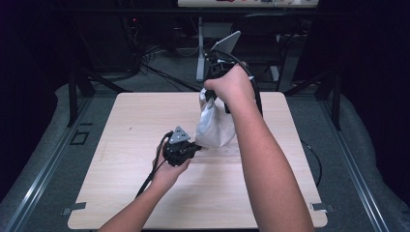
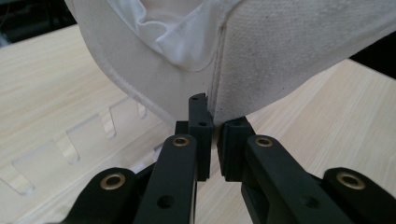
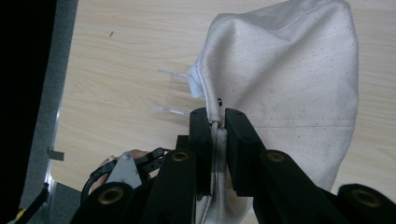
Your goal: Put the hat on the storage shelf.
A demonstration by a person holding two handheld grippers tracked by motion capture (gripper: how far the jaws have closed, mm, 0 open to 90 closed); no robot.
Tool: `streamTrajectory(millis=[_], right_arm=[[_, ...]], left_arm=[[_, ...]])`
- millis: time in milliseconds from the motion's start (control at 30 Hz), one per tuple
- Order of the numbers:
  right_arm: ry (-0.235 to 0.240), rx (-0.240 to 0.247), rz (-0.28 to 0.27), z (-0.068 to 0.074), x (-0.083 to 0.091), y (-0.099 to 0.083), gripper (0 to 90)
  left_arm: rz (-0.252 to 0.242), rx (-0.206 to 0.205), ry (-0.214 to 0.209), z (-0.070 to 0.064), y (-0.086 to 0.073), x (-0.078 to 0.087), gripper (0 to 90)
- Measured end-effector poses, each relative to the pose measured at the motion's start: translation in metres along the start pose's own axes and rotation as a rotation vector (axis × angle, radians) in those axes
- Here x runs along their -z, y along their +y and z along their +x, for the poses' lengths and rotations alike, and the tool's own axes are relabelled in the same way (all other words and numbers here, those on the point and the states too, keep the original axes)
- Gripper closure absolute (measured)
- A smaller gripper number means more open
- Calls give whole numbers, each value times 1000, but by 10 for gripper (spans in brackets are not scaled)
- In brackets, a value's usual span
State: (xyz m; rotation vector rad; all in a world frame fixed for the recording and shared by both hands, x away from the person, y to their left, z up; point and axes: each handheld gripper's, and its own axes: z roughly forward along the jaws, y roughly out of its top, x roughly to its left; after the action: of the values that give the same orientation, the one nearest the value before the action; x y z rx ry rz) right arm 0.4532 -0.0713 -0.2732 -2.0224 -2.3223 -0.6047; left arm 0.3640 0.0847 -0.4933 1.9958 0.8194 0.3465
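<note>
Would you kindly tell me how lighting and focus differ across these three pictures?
High view: pale wooden table lit, surroundings nearly black, picture soft. Left gripper view: off-white canvas bag sharp, near jaws slightly blurred, clear plastic comb-shaped piece faint. Right gripper view: the bag's weave crisp, floor at left in deep shadow.

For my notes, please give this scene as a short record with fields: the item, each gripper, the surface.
item: white cloth bag, lifted, hanging over the table
right gripper: raised, jaws shut on the bag's seamed edge
left gripper: low, near the tabletop, jaws shut on the bag's lower edge
surface: light wooden table
other: a clear plastic piece lies on the table under the bag
</note>
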Motion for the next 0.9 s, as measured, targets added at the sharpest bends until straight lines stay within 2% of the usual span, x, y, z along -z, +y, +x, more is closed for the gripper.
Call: streamTrajectory(millis=[267,400,433,533,600,800,900], right_arm=[[14,1,22,-5,-10,-1,818],[22,-2,20,-5,-16,-2,818],[16,4,30,-6,-18,-2,818],[9,5,42,-5,-28,-4,818],[8,12,59,-7,-35,-4,818],[11,8,61,-8,-40,-3,817],[13,4,54,-8,-41,-3,816]], left_arm=[[26,29,-1,1,-2,-3,860],[60,44,-2,3,-4,-2,862],[79,47,5,4,-6,-3,862],[101,69,-12,11,-17,-7,860],[86,74,-9,10,-21,-8,859],[69,40,10,7,-22,-8,851],[58,58,9,5,-24,-6,800]])
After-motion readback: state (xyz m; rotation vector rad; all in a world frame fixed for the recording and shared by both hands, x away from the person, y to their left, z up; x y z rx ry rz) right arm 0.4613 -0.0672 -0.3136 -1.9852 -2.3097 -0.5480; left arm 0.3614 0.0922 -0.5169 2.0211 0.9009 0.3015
